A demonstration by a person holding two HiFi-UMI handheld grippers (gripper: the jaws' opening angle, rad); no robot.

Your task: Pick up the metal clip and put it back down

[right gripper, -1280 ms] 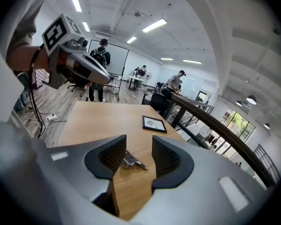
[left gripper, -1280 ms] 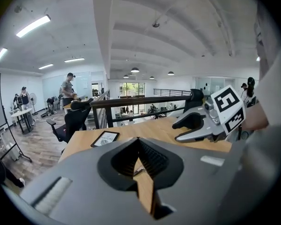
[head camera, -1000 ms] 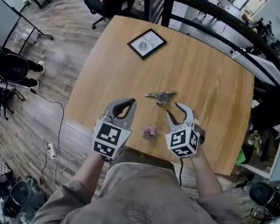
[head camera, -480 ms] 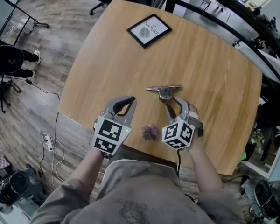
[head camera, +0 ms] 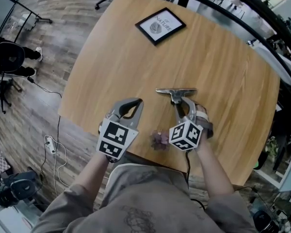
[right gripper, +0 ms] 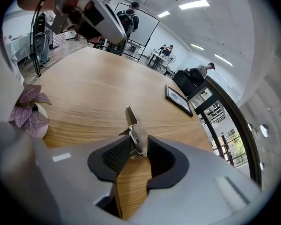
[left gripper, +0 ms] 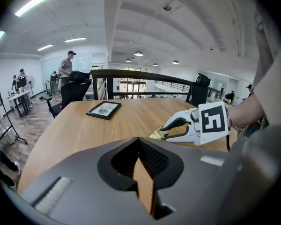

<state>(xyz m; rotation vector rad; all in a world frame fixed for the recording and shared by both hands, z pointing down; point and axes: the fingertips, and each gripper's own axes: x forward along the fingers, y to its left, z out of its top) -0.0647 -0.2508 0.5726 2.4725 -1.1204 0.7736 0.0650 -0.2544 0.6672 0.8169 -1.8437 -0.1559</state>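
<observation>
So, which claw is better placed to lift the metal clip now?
Right. The right claw is closing with the metal clip between its jaws. The left claw is shut and empty, apart from the clip.

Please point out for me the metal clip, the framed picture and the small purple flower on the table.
metal clip (head camera: 175, 91): head view, on its flat crossbar.
framed picture (head camera: 160, 25): head view, on the white middle of the print.
purple flower (head camera: 158, 140): head view, on its petals.
</observation>
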